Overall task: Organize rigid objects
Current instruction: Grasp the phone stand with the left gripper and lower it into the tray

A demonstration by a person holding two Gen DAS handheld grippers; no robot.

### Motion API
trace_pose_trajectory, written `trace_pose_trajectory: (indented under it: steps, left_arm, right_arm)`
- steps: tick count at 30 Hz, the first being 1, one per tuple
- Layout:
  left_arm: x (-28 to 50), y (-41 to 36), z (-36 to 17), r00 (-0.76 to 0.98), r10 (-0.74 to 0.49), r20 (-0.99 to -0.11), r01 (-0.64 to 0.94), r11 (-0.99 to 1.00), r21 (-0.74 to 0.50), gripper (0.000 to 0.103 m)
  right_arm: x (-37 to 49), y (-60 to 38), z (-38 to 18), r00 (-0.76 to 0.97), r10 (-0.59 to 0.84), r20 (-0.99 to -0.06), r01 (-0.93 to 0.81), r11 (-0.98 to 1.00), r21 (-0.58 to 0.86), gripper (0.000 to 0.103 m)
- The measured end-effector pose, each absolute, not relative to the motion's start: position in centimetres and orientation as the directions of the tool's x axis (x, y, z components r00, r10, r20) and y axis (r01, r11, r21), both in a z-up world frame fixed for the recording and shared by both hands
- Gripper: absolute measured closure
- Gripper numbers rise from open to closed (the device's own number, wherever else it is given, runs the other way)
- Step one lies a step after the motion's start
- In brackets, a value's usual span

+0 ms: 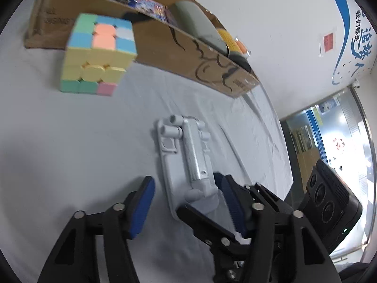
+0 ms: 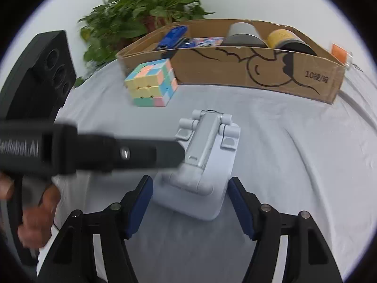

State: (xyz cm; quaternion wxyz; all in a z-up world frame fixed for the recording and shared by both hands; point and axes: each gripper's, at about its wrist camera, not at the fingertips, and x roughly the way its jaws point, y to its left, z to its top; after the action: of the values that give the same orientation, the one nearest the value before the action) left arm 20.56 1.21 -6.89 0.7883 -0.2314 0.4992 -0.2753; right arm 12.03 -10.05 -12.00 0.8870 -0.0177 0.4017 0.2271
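Observation:
A white folding phone stand [image 1: 186, 160] [image 2: 207, 155] lies flat on the white cloth. My left gripper [image 1: 186, 202] is open around its near end; the left pad [image 1: 143, 207] stands clear of it and the right pad [image 1: 229, 202] is close by its edge. My right gripper [image 2: 189, 200] is also open, straddling the stand's other end, both pads just off its sides. In the right wrist view the left gripper's black finger [image 2: 146, 153] reaches in from the left onto the stand. A pastel puzzle cube [image 1: 96, 54] [image 2: 152, 85] sits beyond, in front of the box.
An open cardboard box [image 1: 179, 54] [image 2: 235, 70] stands behind, holding a blue tool [image 2: 175, 36], a grey cylinder [image 2: 242, 34] and a yellow-topped black cylinder [image 2: 285, 39]. A potted plant [image 2: 141, 7] is behind its left end. A hand [image 2: 35, 217] holds the left gripper.

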Motion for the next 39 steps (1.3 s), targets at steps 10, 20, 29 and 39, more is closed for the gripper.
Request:
trace_pose_trajectory:
  steps: [10,20,29,39]
  left_arm:
    - [20.3,1.6,-7.9,0.359,-0.677,-0.643,0.176,0.726,-0.665,0.066]
    - [20.3,3.2,-5.4,0.411,-0.673,-0.614,0.187,0.722,-0.666,0.073]
    - [31.6,6.0,5.2,0.501,-0.627,-0.597,0.293,0.772,-0.564,0.083]
    - [40.2,7.6,1.9,0.443,-0.618,-0.649,0.211,0.776,-0.594,0.096]
  right_arm:
    - [13.0,-11.1,-12.3,0.606,0.367,-0.706,-0.317,0.925,0.209,0.045]
    - [12.5,-13.0,-11.7,0.497,0.541,-0.679,-0.310,0.841,0.443,0.046]
    - [19.3,-9.1,-1.7,0.631,0.504,-0.590,-0.401,0.863,0.308,0.064]
    - [30.1,-5.7,-2.3,0.560,0.425,-0.711,-0.355,0.899,0.258,0.086]
